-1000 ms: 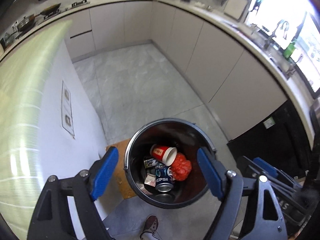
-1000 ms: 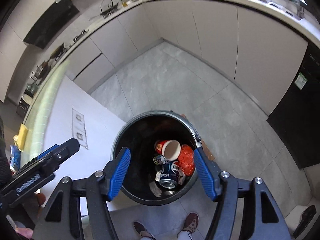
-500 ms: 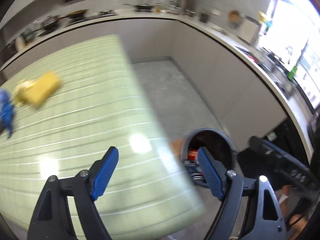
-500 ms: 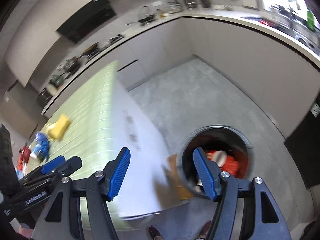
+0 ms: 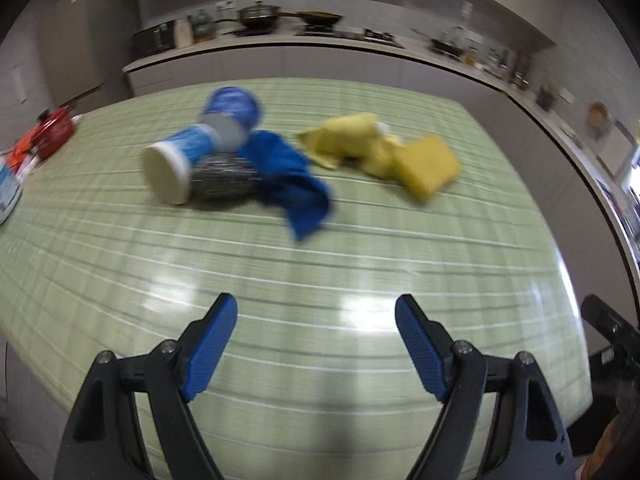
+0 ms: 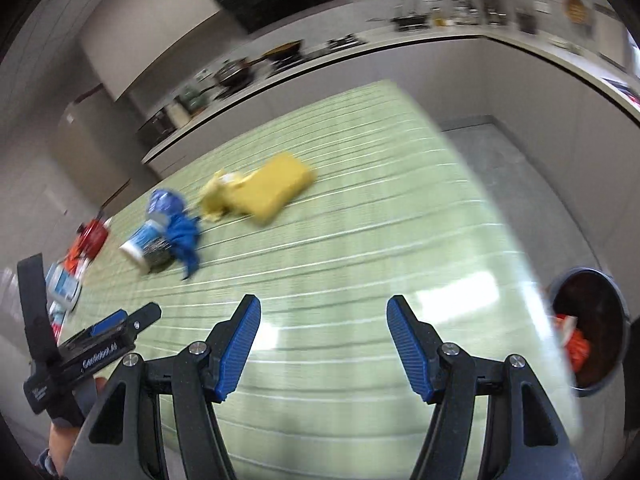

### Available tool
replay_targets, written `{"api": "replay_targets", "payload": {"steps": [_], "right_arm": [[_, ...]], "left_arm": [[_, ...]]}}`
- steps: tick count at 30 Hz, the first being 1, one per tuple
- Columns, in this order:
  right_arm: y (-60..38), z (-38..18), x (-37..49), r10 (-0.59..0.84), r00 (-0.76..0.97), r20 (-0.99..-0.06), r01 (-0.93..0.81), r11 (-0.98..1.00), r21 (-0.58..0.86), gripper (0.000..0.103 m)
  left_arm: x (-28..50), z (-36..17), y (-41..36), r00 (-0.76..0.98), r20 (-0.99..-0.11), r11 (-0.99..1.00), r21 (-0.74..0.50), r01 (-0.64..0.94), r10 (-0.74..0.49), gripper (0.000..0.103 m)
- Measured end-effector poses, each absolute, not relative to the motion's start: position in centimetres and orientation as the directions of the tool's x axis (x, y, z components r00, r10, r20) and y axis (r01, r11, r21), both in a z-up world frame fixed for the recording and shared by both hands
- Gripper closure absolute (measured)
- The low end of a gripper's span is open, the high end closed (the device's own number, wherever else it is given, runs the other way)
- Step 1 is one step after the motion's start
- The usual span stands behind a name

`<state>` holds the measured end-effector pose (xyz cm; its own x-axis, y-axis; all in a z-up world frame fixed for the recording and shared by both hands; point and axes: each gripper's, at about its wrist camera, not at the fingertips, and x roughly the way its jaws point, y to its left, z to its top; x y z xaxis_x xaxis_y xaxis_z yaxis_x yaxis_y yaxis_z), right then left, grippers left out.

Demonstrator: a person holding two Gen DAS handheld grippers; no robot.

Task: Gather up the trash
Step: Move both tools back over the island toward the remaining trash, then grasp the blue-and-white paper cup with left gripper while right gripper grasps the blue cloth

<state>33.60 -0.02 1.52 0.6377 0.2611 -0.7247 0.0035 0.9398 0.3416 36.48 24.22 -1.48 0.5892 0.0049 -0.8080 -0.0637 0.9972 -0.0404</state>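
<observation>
Blue pads on both grippers stand wide apart with nothing between them: the left gripper (image 5: 316, 312) hangs low over the near edge of the green striped tablecloth (image 5: 320, 264), and the right gripper (image 6: 323, 314) sits over the same bare near stretch. Off the right-hand end of the table, down on the floor, the black bin (image 6: 592, 328) shows red rubbish inside.

Further in, toward the middle of the cloth, the remaining trash lies in two clumps. On the left is a tipped blue-and-white cup (image 5: 180, 160) lying on its side, touching a grey speckled lump and a crumpled blue rag (image 5: 292, 184); whether the rag lies over the lump is hard to tell through the blur. Just beside them to the right is a yellow crumpled wrapper (image 5: 348, 140) against a yellow sponge-like block (image 5: 428, 168). At the far left edge sit red items (image 5: 54, 132), well apart from the rest.

I'd judge the step is reaching for the next piece. Best to slow down, pick one item per gripper, and close across the cup's body rather than its rim.
</observation>
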Motion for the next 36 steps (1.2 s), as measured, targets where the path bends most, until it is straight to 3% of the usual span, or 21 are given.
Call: {"api": "replay_targets", "payload": {"steps": [9, 15, 36], "right_arm": [[8.8, 0.7, 38.6, 0.36, 0.584, -0.728, -0.155, 0.929, 0.335, 0.035], [12.0, 0.4, 41.4, 0.415, 0.564, -0.714, -0.204, 0.908, 0.366, 0.035], [20.3, -0.4, 47.2, 0.28, 0.602, -0.748, -0.03, 0.944, 0.33, 0.035]], "left_arm": [[39.1, -1.7, 33.0, 0.595, -0.794, 0.974, -0.019, -0.226, 0.123, 0.021], [41.4, -1.2, 35.2, 0.601, -0.785, 0.972, 0.006, -0.234, 0.15, 0.021], [51.7, -2.1, 40.4, 0.569, -0.821, 0.999, -0.051, 0.013, -0.05, 0.021]]}}
